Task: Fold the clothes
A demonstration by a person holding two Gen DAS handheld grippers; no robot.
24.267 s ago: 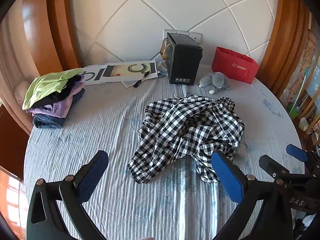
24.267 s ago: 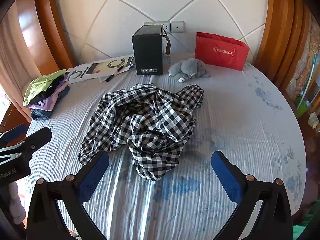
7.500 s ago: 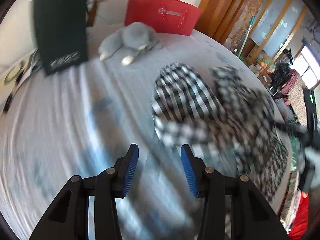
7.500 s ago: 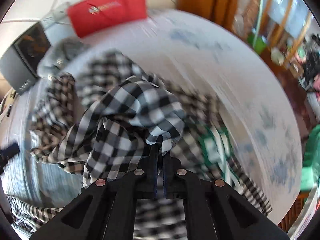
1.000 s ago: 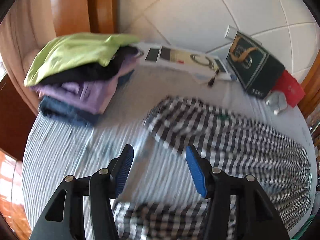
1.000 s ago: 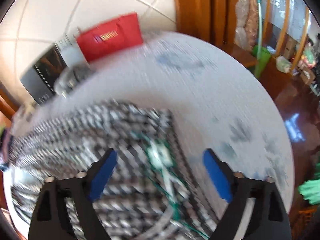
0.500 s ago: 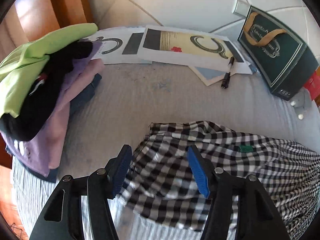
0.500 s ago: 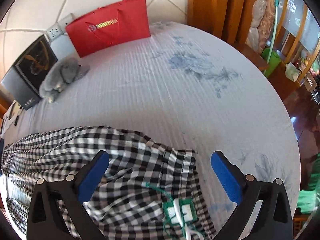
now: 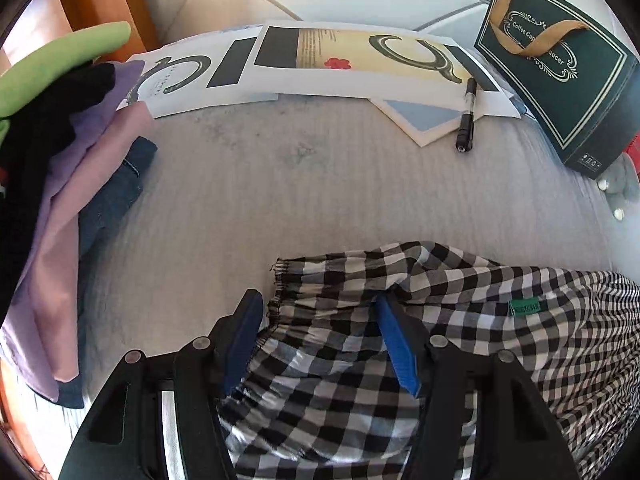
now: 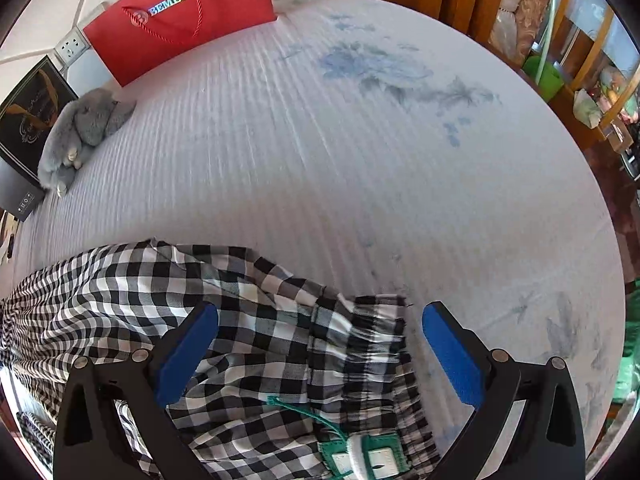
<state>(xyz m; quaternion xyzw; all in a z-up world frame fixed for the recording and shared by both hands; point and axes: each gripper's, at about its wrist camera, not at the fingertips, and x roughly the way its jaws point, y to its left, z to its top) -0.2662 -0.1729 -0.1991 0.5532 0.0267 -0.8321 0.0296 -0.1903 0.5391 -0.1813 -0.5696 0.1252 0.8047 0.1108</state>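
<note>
Checked black-and-white cloth, the gingham garment (image 9: 460, 344), lies spread on the bed (image 9: 320, 184) beneath both of my grippers. My left gripper (image 9: 320, 340) points down over one gathered cuff of the garment; its jaws stand apart, with the cuff edge lying between them, and the blue pads do not press the fabric. My right gripper (image 10: 320, 354) points down over the other gathered cuff; its jaws stand fully released, wide apart, with the cuff between them and untouched by the pads. A green tag (image 10: 360, 460) with a green cord lies on the cloth just below my right jaws. A small green label (image 9: 525, 307) sits on the cloth to the right of my left jaws.

Containers: a dark green gift box (image 9: 560, 80) with a gold ribbon stands well ahead and right of my left jaws; its contents are hidden. A red paper bag (image 10: 180, 20) with cord handles lies well ahead and left of my right jaws; what it holds cannot be told. A grey plush toy (image 10: 84, 132) lies beside the box.

Ahead of my left jaws lie printed sheets (image 9: 320, 64) and a black pen (image 9: 466, 116). To their left sits a pile of folded clothes (image 9: 60, 160), green on top, then black, purple and denim.
</note>
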